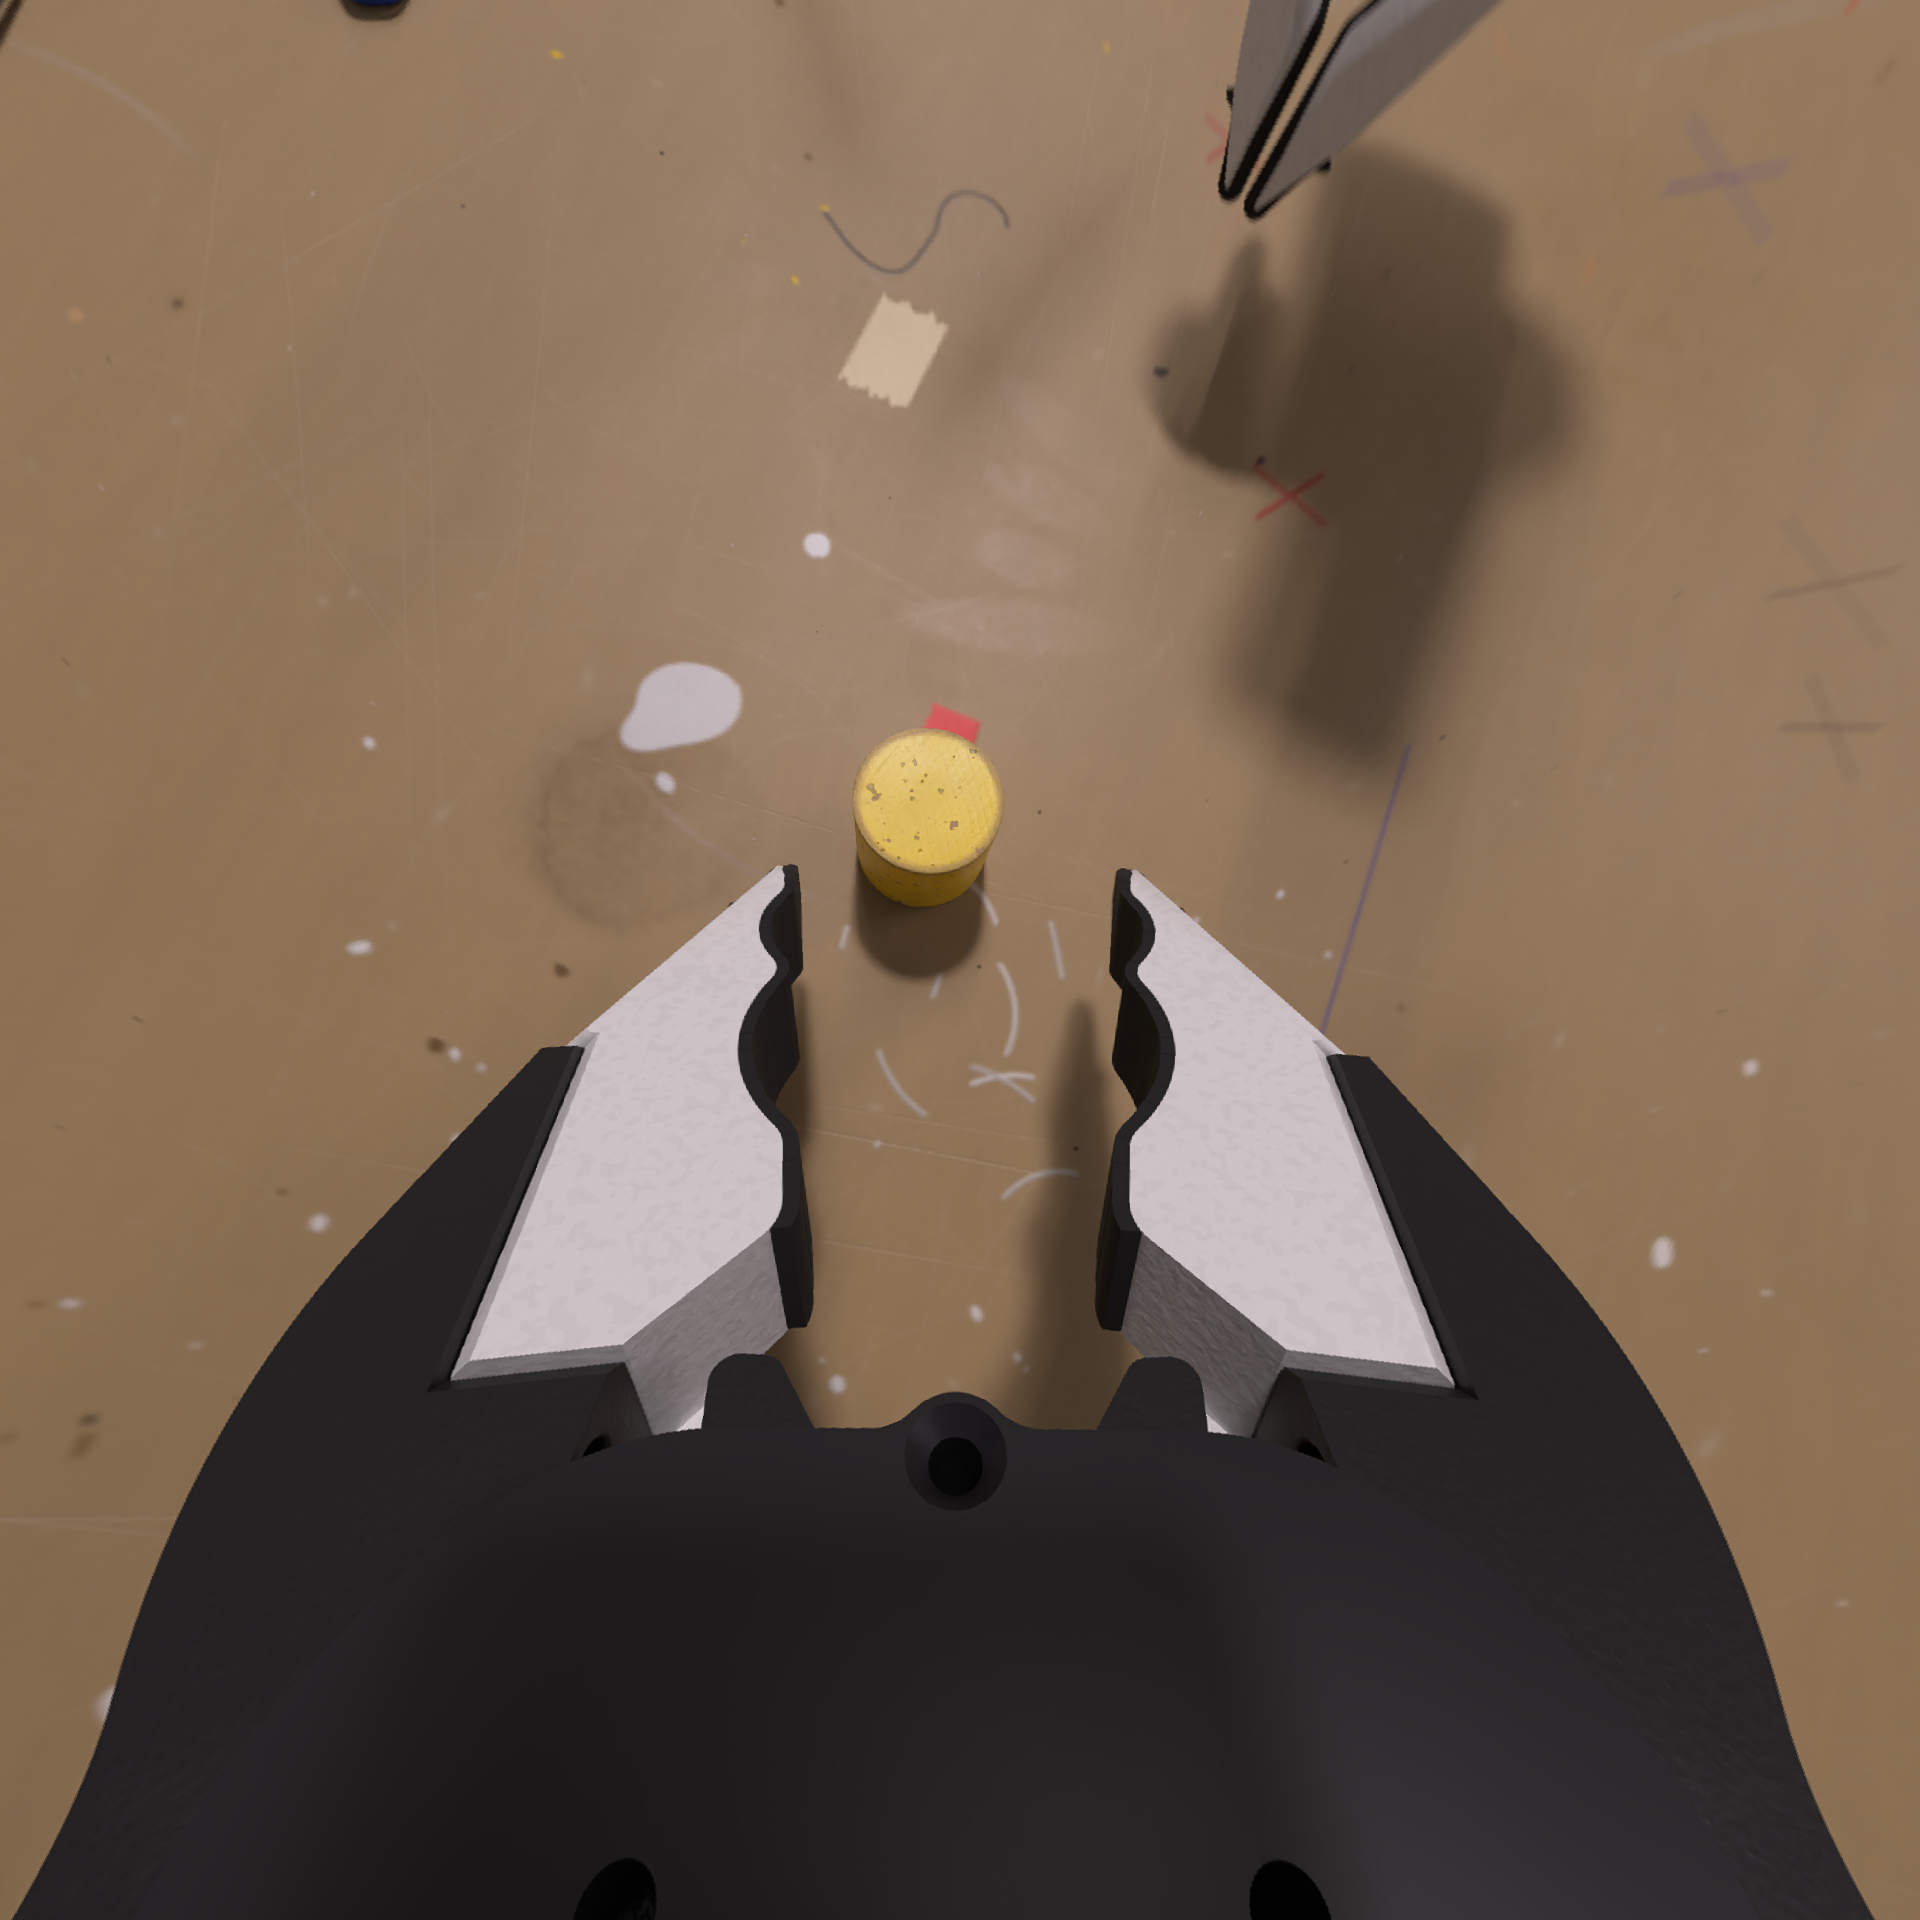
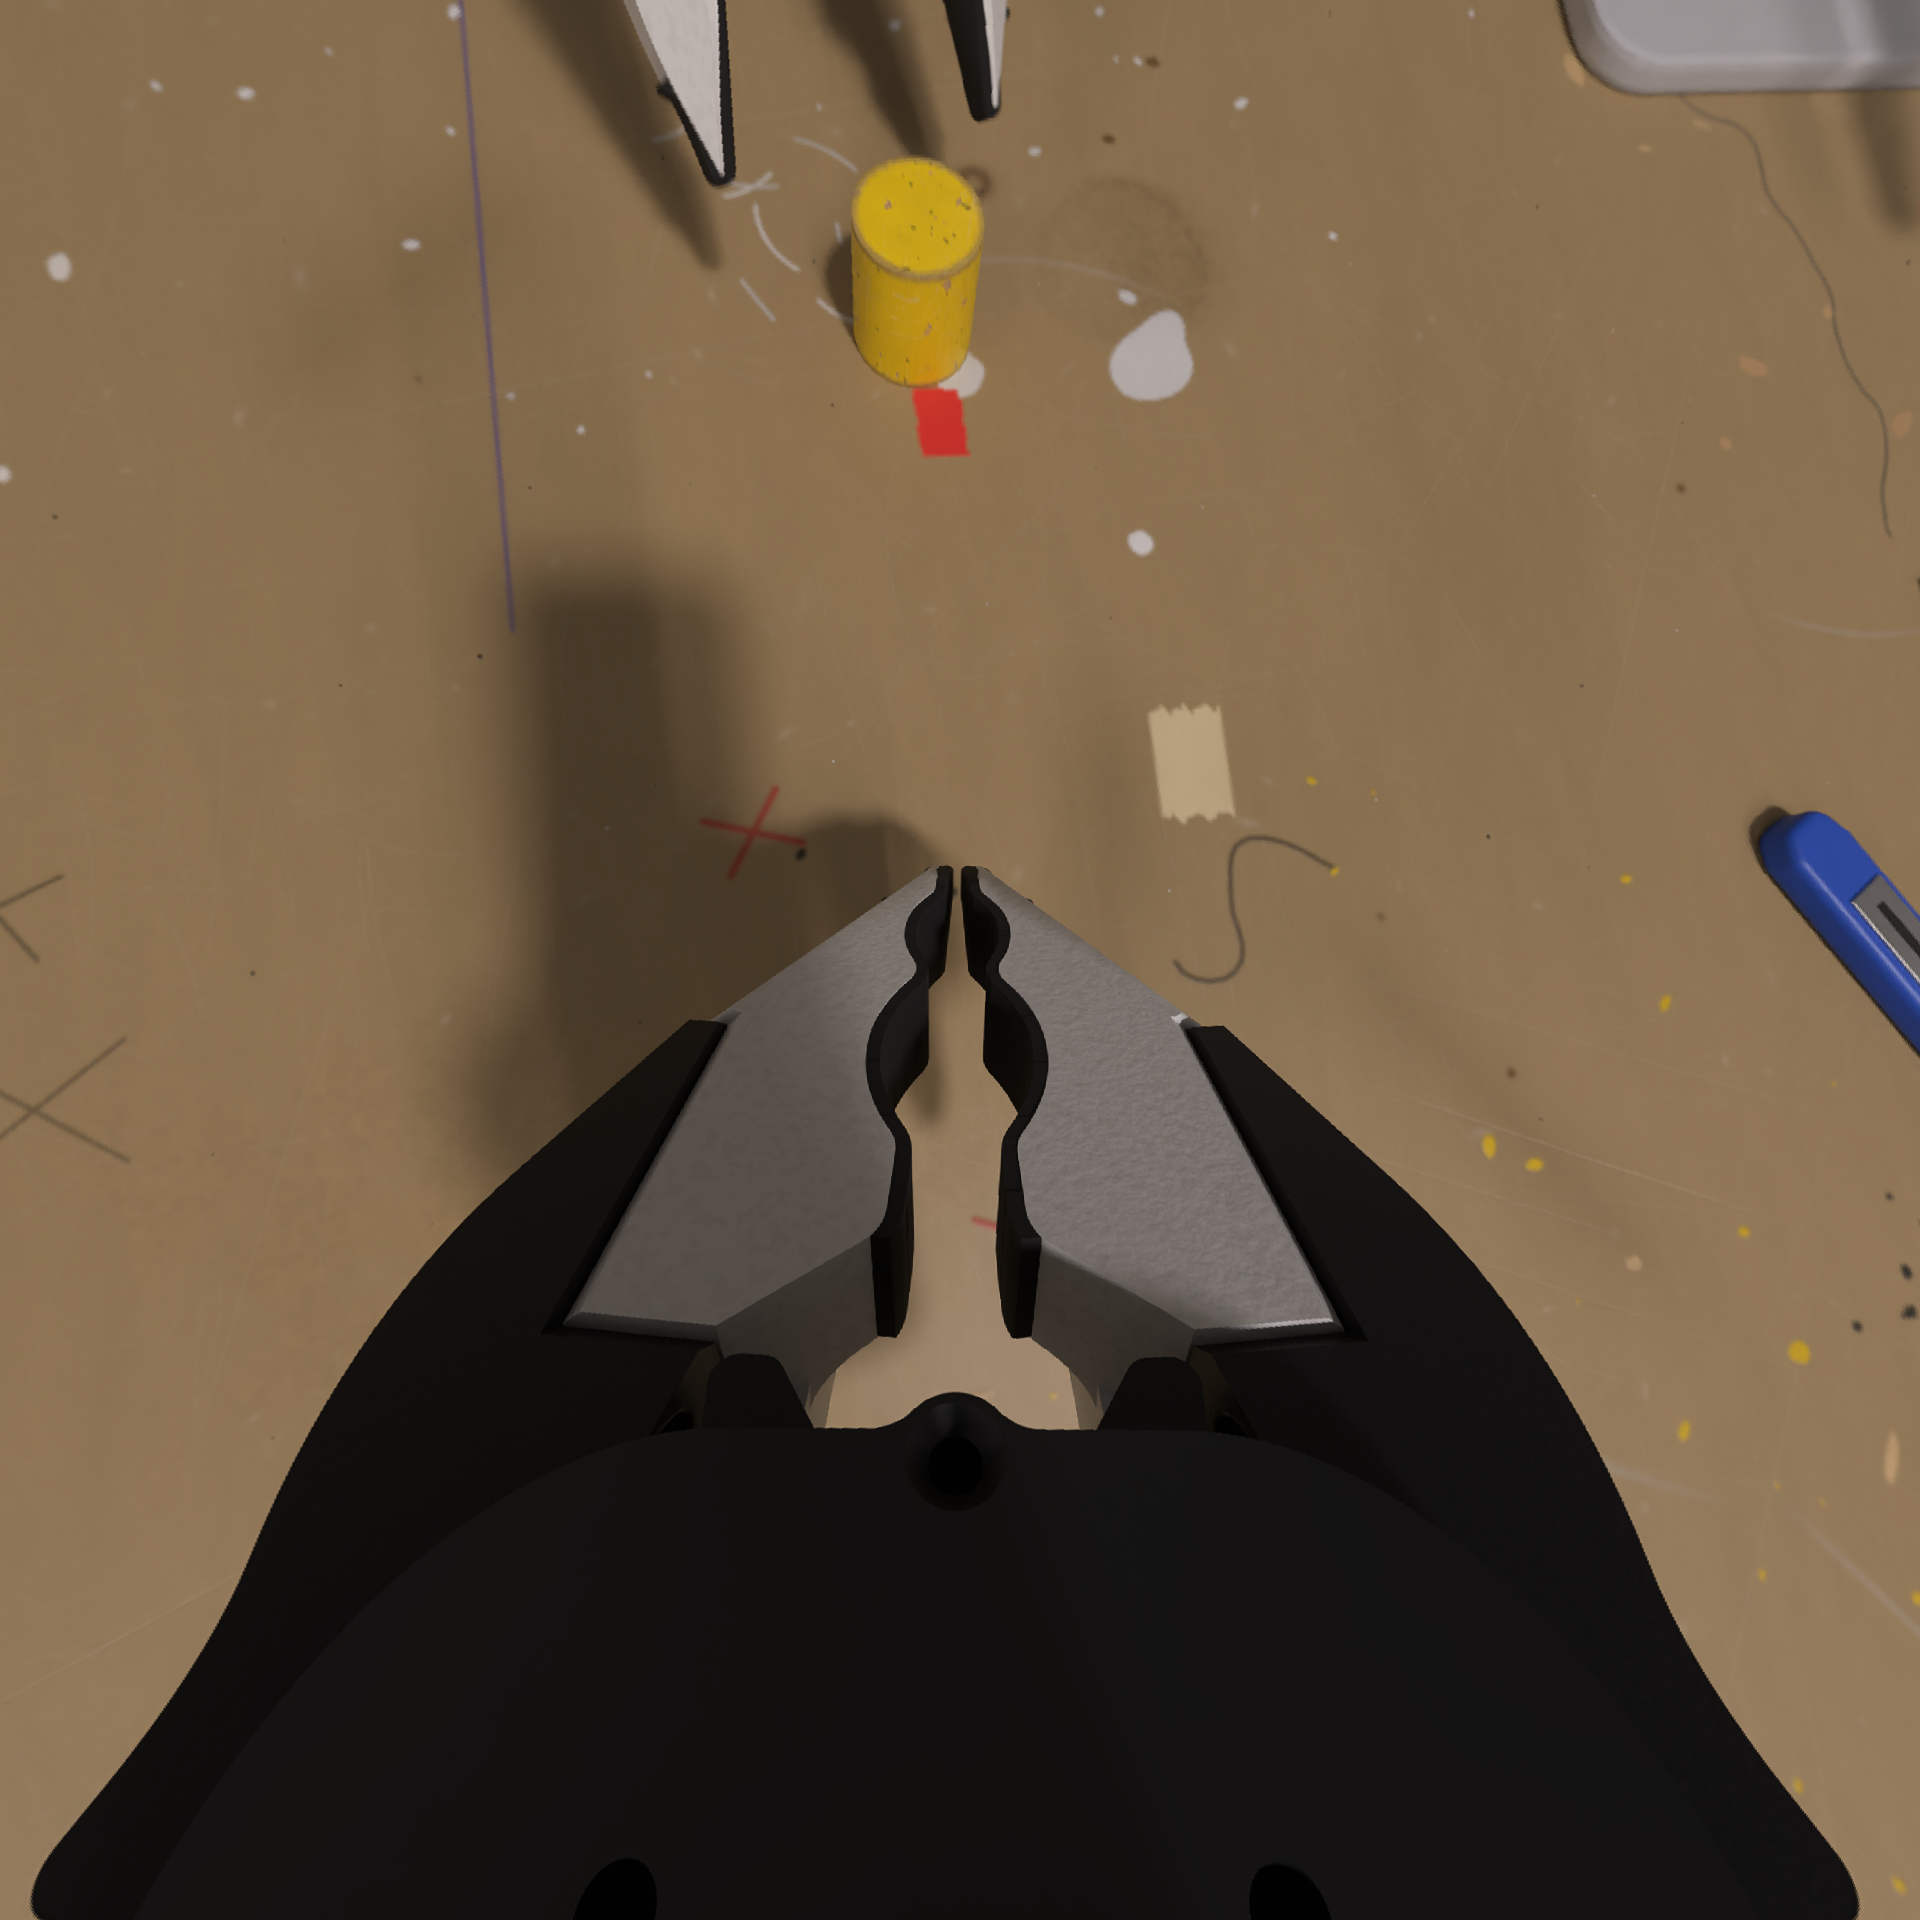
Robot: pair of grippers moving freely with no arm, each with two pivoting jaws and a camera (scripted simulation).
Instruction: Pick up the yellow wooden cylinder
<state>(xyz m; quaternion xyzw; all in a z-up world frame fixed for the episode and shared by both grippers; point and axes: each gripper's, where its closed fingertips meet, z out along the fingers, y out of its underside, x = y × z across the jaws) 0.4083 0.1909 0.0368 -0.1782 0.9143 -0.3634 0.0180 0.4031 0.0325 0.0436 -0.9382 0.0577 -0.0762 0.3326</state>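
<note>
Approaching stage, by the look of it: left gripper [image 1: 956, 883] hovering with jaws spread wide, nothing between them, tips sitting at mid-frame in the left wrist view. Standing upright just beyond those tips, slightly left of the gap's centre: the yellow wooden cylinder [image 1: 925, 816], resting on the scuffed brown table [image 1: 312, 520], partly covering a small red tape scrap [image 1: 954, 719] at its far side. Not yet straddled, not yet touched.

Idling well apart in the upper right of that view: right gripper [image 1: 1247, 197], fingers pressed nearly together, holding nothing. Lying at the right edge of the right wrist view, clear of the work: a blue utility knife [image 2: 1849, 914].

Probably calling next for easing forward and down, nudging slightly left to centre the cylinder between the pads, then closing before lifting.
</note>
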